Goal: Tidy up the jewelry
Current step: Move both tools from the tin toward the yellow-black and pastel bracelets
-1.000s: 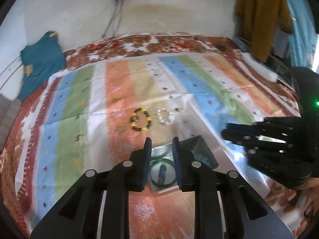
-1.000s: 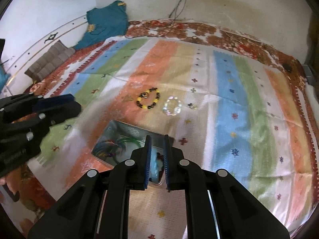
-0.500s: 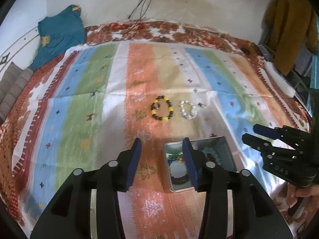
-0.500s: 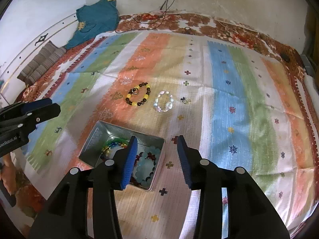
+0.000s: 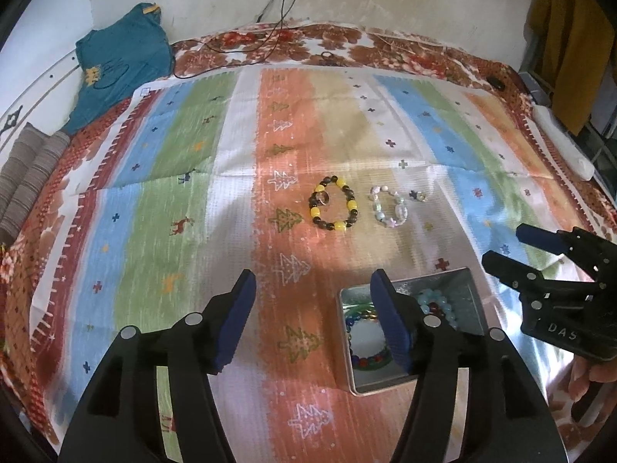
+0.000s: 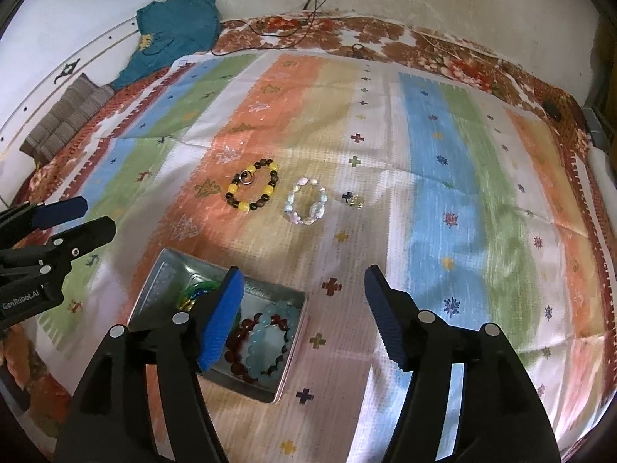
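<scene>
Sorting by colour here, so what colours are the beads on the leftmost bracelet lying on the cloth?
Yellow and dark brown beads on the leftmost bracelet, clearest in the right wrist view.

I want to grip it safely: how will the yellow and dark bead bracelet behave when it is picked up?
The yellow and dark bead bracelet lies as a loose loop, so it probably droops. Its round beads look smooth, so they may slip.

Each tool is matte black plastic with 2 blue ribbed pads and silver round screws; the right tool (image 5: 540,254) reads "DAS", the left tool (image 6: 58,218) "GenRobot.AI".
</scene>
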Demonstrator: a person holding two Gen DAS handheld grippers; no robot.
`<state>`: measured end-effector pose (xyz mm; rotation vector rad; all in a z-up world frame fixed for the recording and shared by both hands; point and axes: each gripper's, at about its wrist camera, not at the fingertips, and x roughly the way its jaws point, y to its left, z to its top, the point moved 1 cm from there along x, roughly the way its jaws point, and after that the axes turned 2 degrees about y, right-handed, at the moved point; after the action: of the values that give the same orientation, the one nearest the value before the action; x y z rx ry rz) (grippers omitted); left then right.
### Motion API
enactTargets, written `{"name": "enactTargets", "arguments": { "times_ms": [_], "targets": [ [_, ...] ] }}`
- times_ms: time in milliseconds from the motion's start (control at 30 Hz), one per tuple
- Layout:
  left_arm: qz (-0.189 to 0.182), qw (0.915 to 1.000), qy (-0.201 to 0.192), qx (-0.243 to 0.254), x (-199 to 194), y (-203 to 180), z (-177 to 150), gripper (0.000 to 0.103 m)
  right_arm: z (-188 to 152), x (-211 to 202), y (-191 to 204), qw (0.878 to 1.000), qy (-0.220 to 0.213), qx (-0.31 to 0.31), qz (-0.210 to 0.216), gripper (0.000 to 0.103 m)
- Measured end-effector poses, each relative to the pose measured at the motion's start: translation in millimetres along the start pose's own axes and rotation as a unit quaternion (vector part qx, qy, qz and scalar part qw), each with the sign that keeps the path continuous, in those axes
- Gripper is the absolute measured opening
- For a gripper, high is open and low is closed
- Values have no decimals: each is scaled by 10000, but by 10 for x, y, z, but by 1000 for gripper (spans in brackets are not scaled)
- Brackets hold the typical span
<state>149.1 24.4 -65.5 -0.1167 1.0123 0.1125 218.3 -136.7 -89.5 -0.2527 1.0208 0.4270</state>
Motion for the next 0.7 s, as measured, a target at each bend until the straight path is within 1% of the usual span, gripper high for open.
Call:
{"name": "enactTargets", "arguments": {
  "times_ms": [200,367,533,700],
  "targets": [
    [129,9998,21,143,97,43,74,66,88,86,-19,10000,29,35,-46,68],
    [205,9996,109,132,233,138,134,67,152,189,-33,9999,99,69,-38,70],
    [62,9998,159,62,333,145,206,71,215,285,-48,9998,177,90,-20,70],
    [-13,9998,213,-13,472,155,275,72,276,383,-87,9995,262,153,-28,70]
  ]
}}
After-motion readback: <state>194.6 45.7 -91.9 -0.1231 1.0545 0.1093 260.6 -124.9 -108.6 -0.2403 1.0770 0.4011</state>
